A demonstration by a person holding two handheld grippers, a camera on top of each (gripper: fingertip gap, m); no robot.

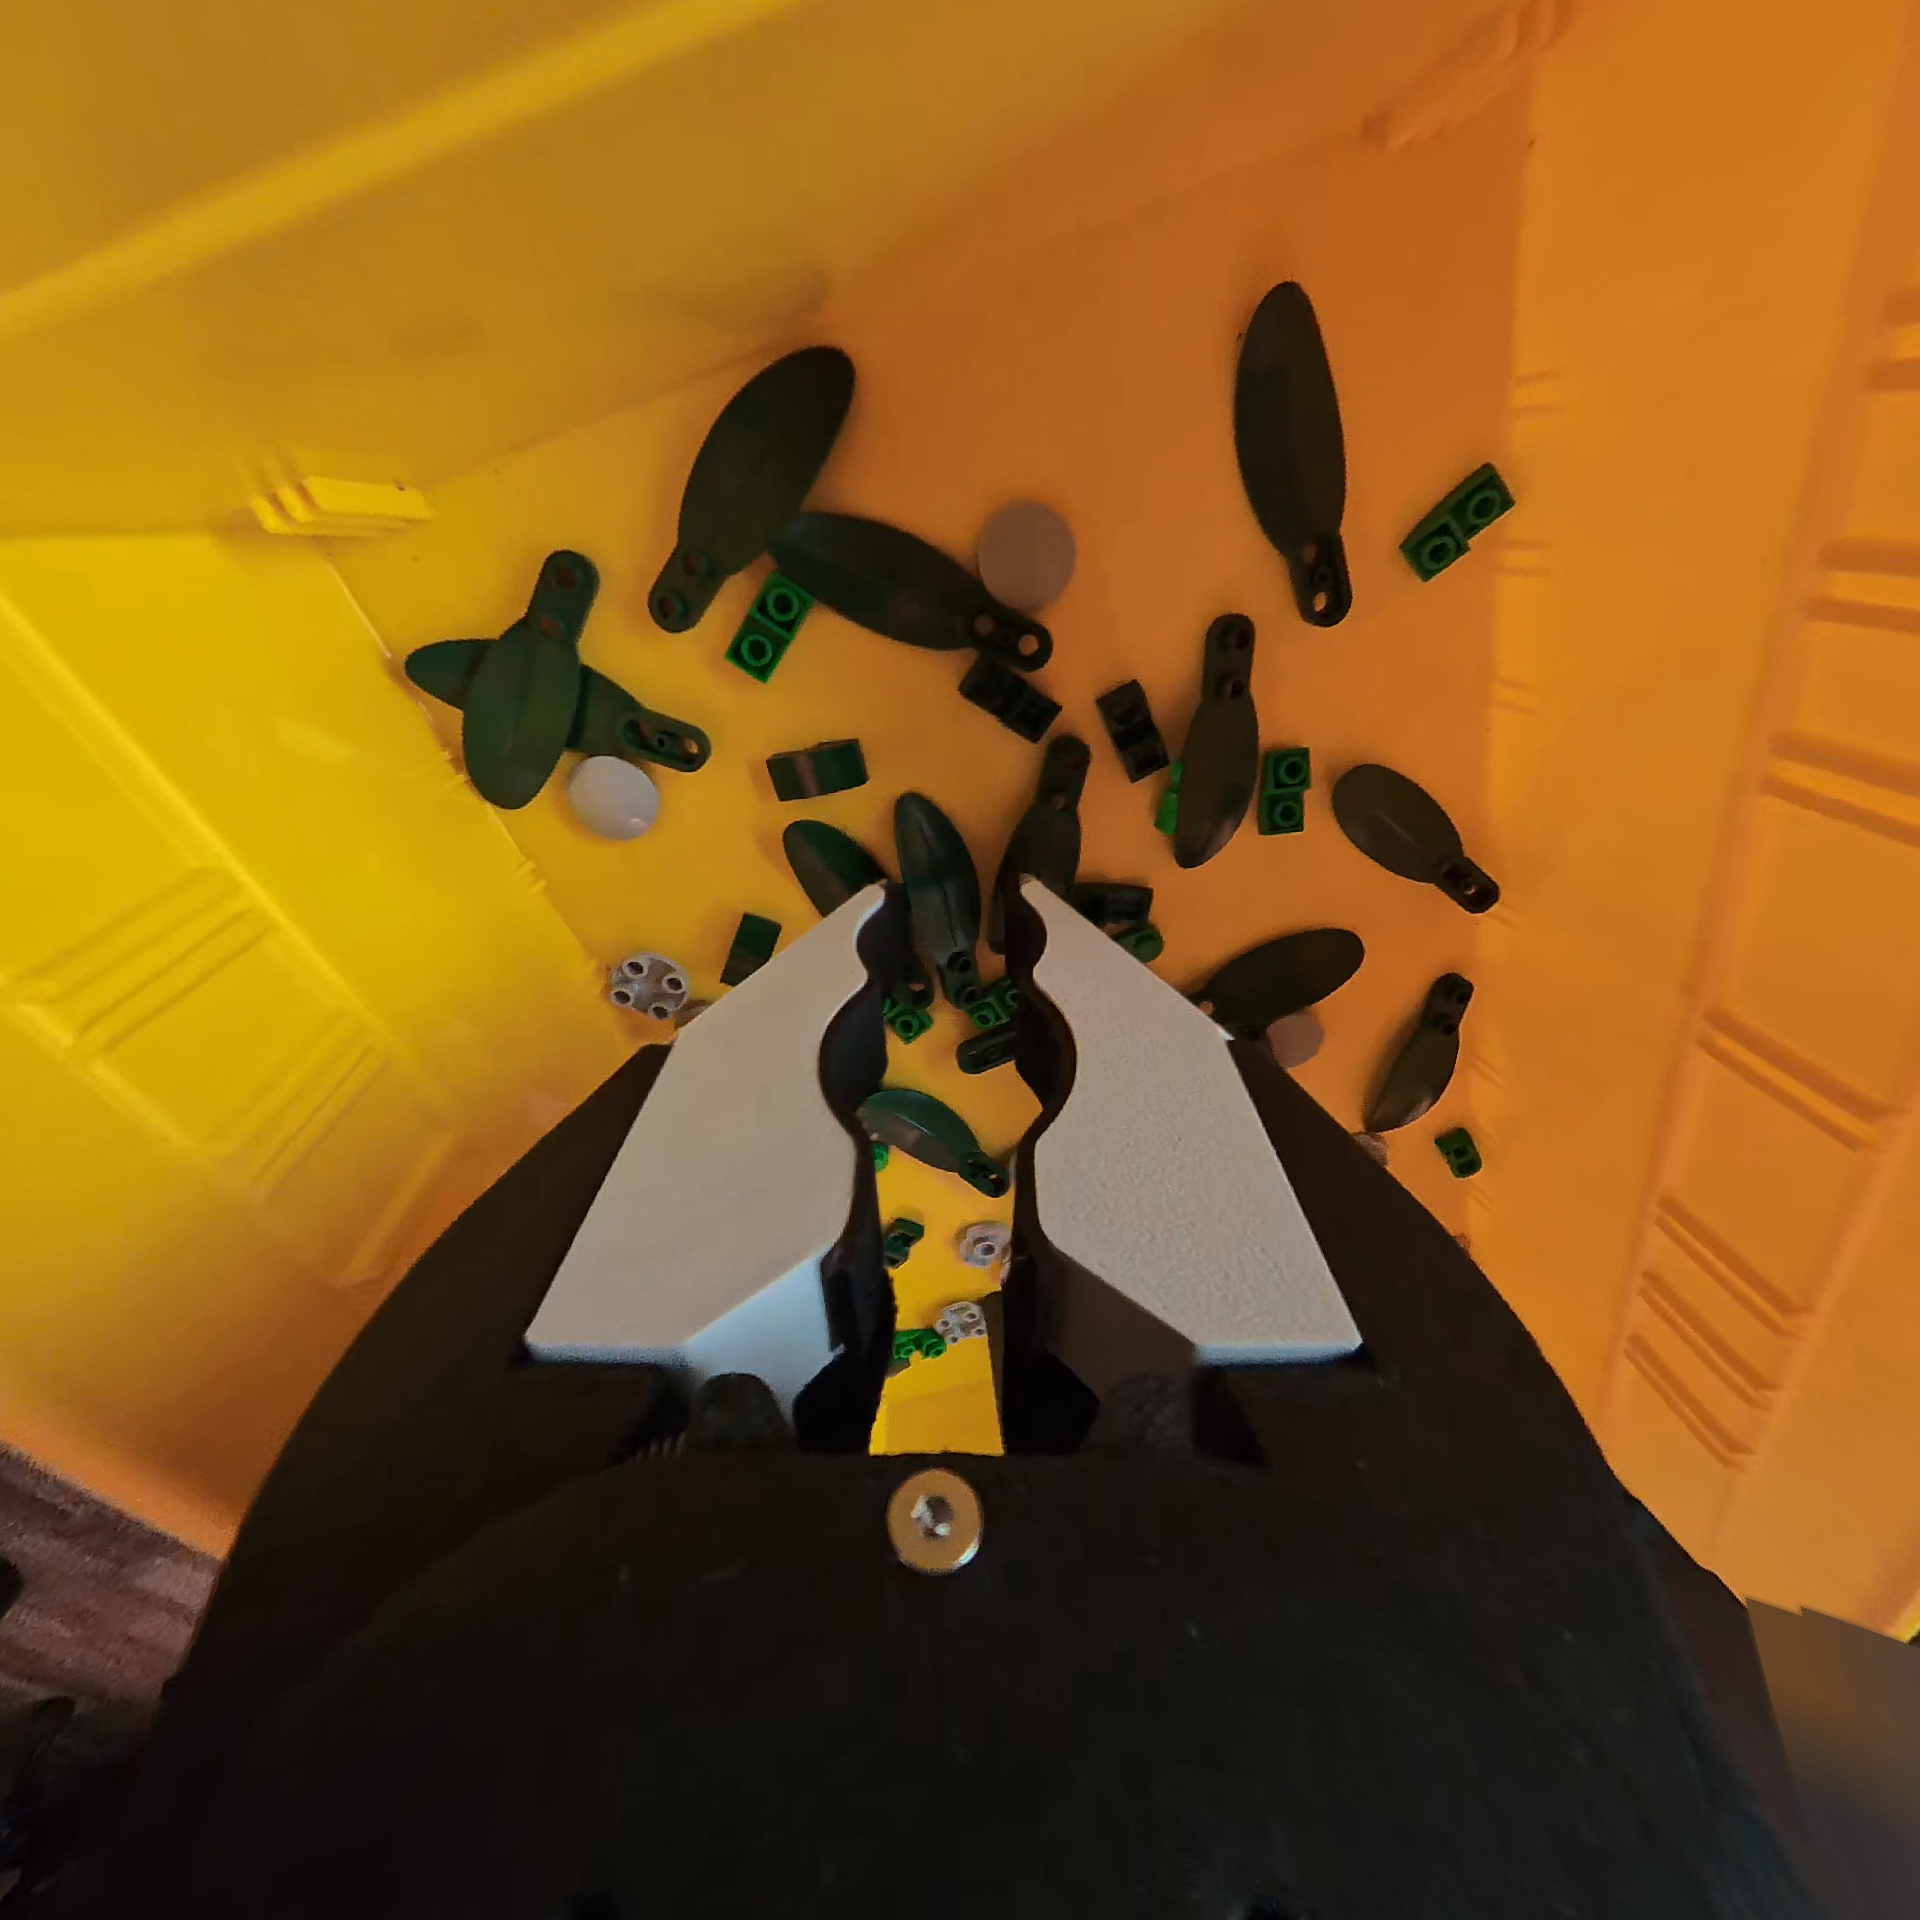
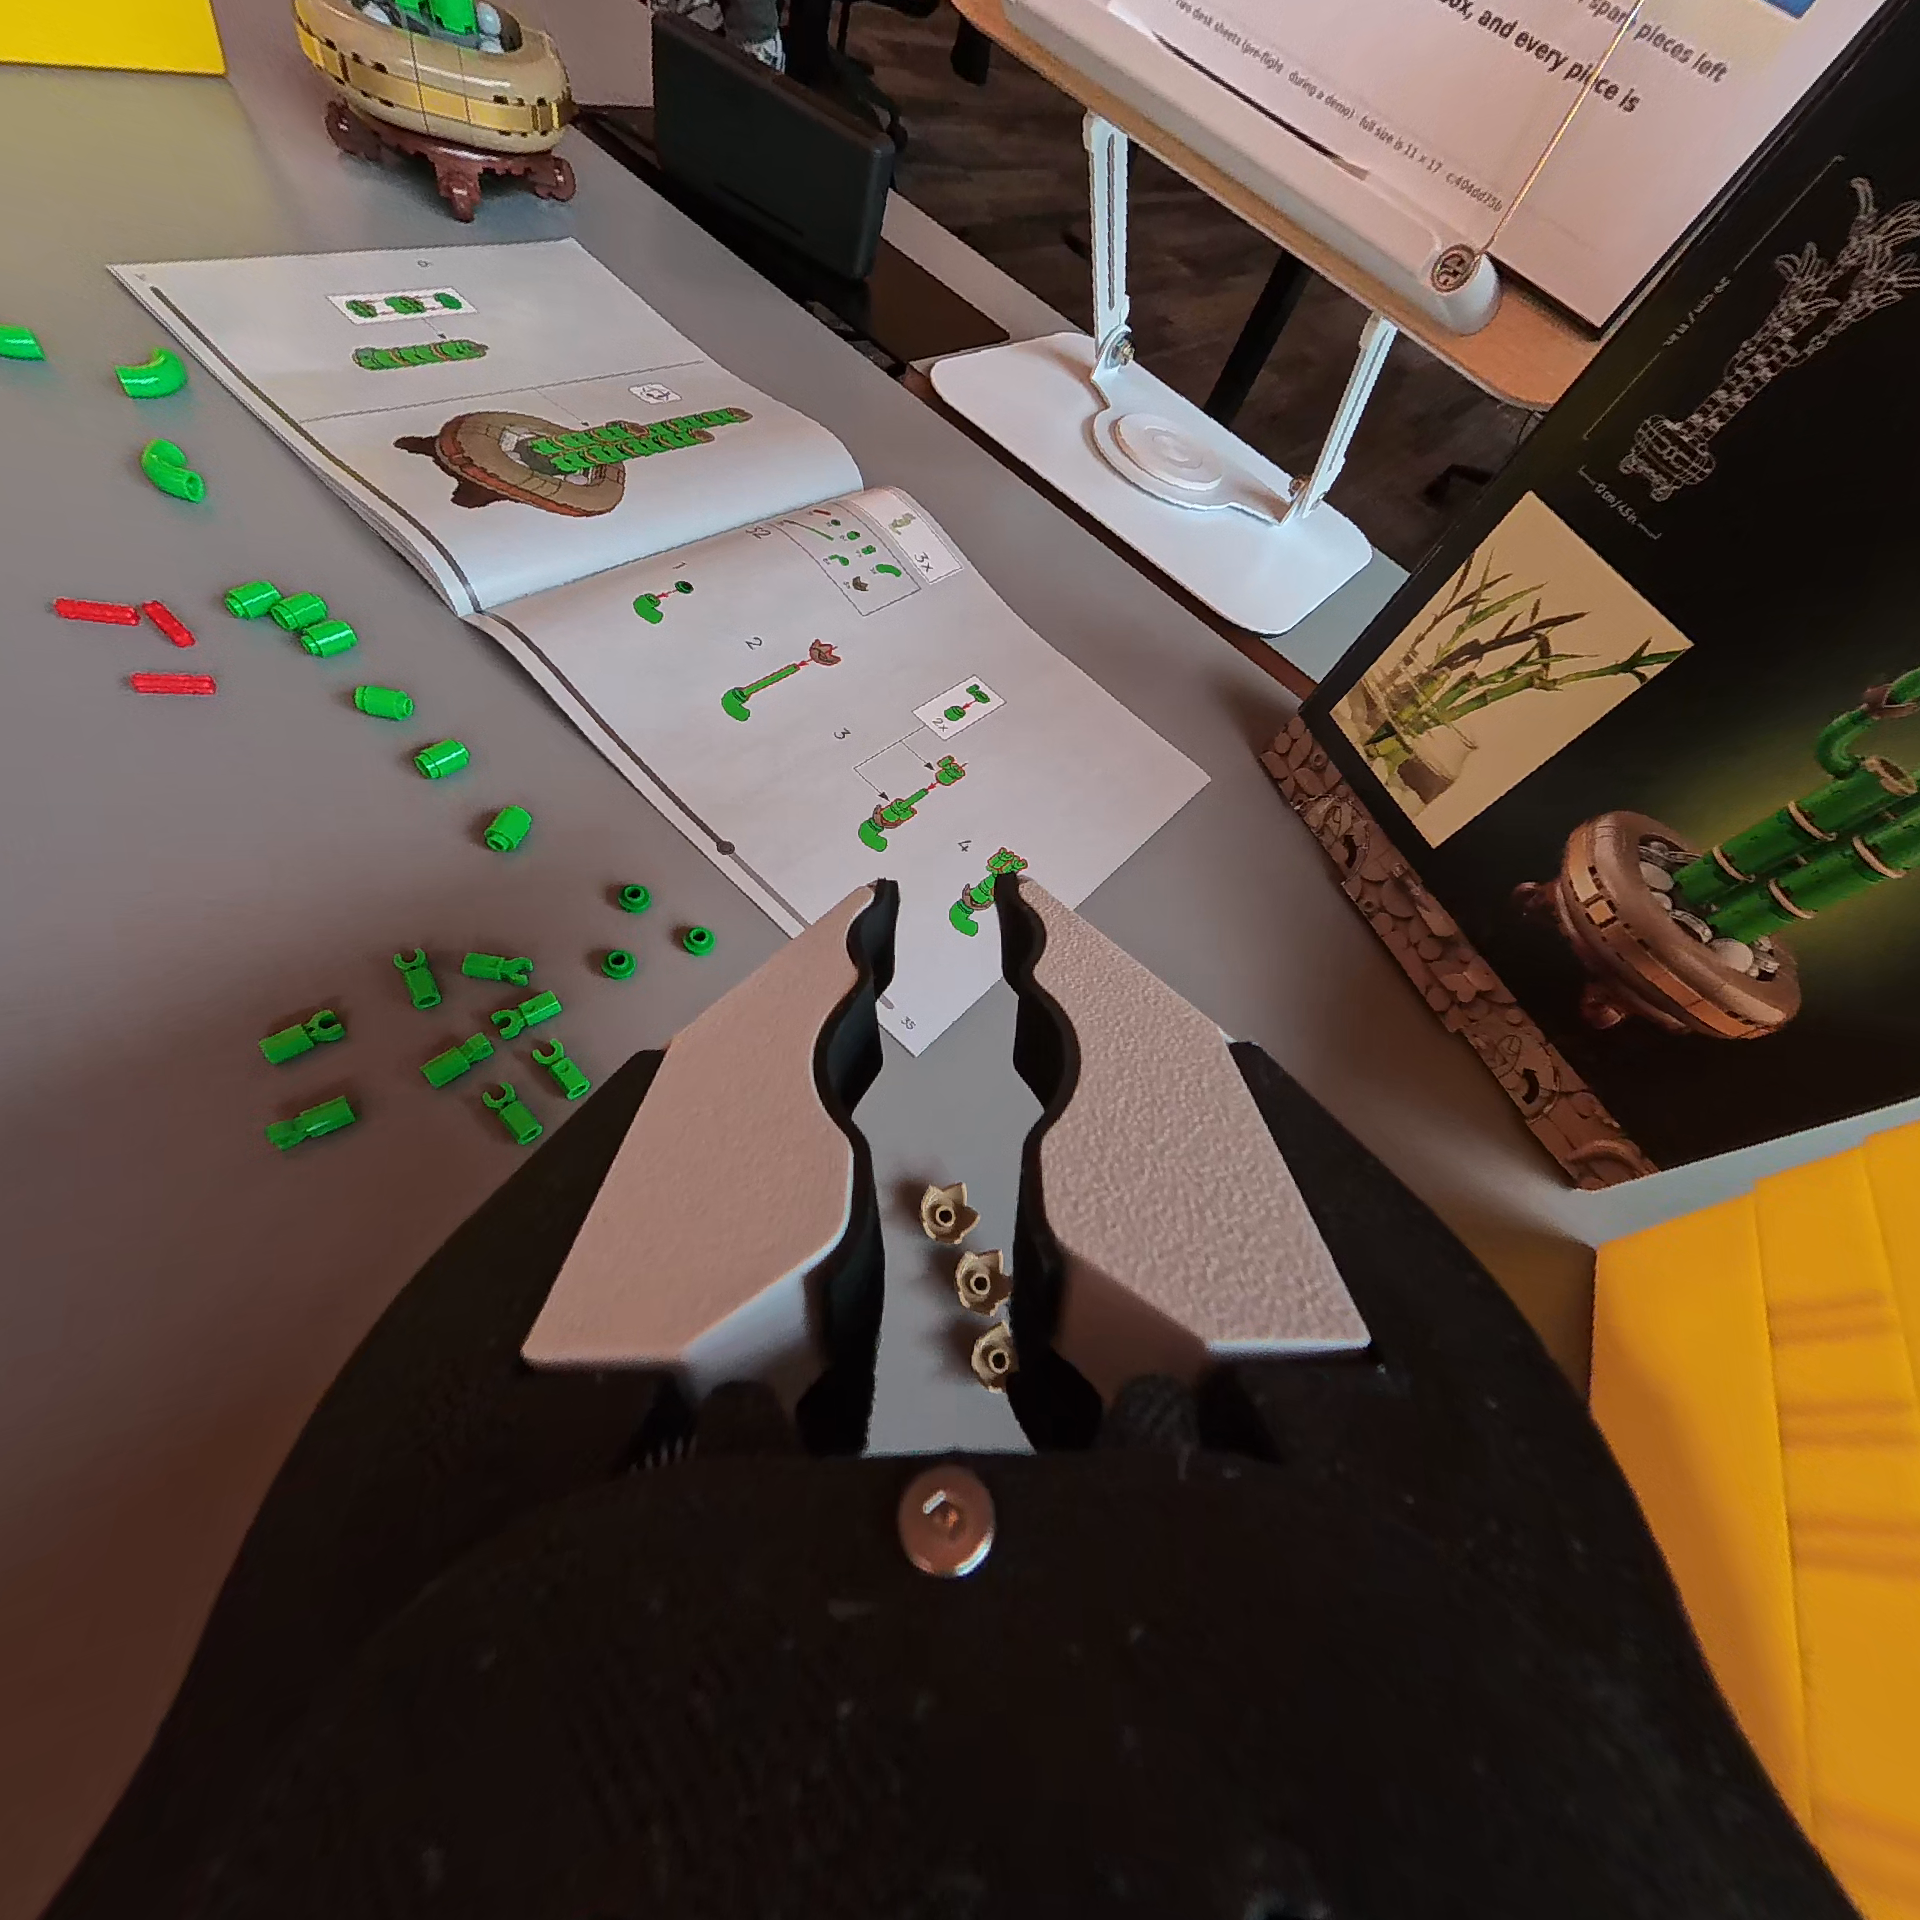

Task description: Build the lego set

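Nearest, the right tongs (image 2: pixel 943 883) hang parted and empty over the grey counter (image 2: pixel 156 894), three tan flower-shaped pieces (image 2: pixel 948 1211) lying loose between their jaws. The left tongs (image 1: pixel 954 894) are likewise slack, holding nothing, poised over dark green leaf pieces (image 1: pixel 764 468) scattered in a yellow bin (image 1: pixel 1039 312). Farther out, green connectors (image 2: pixel 457 1060), sleeves (image 2: pixel 442 758) and red axles (image 2: pixel 171 683) lie unjoined at nine o'clock of the open instruction booklet (image 2: pixel 644 665). Only the pot base (image 2: pixel 436 94) at eleven o'clock looks built, so the stalks and leaves seem mostly still ahead.
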